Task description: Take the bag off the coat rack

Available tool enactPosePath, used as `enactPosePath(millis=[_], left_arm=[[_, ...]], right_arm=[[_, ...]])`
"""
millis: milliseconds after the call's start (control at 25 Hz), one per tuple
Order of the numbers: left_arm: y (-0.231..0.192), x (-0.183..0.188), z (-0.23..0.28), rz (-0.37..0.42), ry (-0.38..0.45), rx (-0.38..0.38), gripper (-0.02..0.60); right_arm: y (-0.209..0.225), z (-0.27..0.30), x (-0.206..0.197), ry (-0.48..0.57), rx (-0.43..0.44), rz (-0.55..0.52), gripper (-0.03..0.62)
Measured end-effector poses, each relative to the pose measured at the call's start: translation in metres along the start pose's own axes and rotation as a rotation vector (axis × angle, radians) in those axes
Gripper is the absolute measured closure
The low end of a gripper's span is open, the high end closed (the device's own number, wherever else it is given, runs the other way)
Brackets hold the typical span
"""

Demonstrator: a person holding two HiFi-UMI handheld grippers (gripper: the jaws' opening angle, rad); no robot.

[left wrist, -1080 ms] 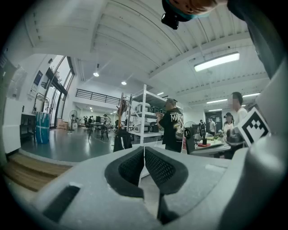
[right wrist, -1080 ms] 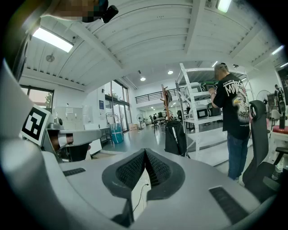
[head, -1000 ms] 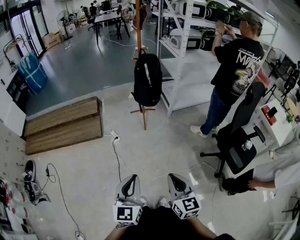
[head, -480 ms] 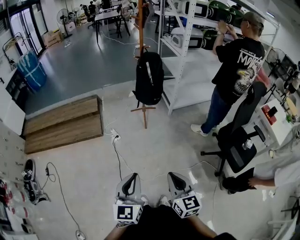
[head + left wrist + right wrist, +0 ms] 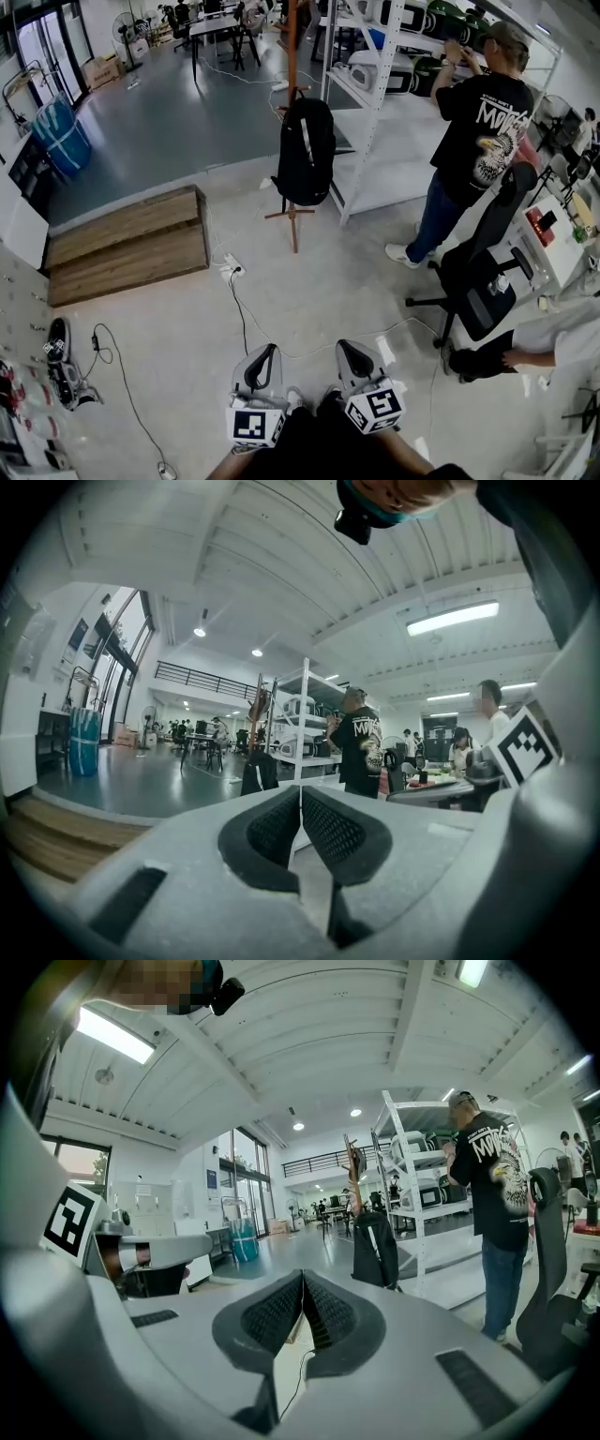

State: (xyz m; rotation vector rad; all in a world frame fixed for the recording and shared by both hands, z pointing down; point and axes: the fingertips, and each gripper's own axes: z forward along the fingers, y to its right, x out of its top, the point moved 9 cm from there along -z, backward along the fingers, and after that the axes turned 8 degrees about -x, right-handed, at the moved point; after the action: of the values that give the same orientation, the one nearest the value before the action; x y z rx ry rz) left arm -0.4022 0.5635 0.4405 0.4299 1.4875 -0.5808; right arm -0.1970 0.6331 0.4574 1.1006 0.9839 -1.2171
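Fingers of left gripper (image 5: 300, 793): pressed together, nothing pinched between them.
Fingers of right gripper (image 5: 302, 1279): pressed together, nothing pinched between them.
Bag (image 5: 305, 150): black, hung upright on the coat rack (image 5: 293, 223), well apart from both grippers.
Coat rack: stood on the floor just beside the white shelving (image 5: 373, 103).
Shelving: faced by a person in a black T-shirt (image 5: 480, 122).

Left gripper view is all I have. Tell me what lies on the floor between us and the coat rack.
Observer: The head view shows a white power strip with a black cable trailing toward us.
Operator: Report the right gripper.
Observer: The right gripper has its jaws together, nothing between them.
Operator: Describe how the bag hangs.
Observer: The black bag hangs from the coat rack, its bottom above the rack's crossed feet.
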Motion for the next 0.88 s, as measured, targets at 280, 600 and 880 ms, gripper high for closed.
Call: enactPosePath(millis=[280,600,880], left_arm=[[-0.019,-0.003,0.008,-0.006,-0.018,-0.007,0.560],[-0.032,-0.008,0.051,-0.011,-0.014,-0.002,0.560],[-0.046,-0.005,0.120,-0.015,-0.025,0.012,0.560]], right_arm=[[-0.005,0.018,0.003,0.003,-0.016,0.006,0.582],[0.021,0.056,0.006,0.002,-0.015,0.010,0.580],[0.064,0.111,0.020,-0.005,0.006,0.019,0.582]])
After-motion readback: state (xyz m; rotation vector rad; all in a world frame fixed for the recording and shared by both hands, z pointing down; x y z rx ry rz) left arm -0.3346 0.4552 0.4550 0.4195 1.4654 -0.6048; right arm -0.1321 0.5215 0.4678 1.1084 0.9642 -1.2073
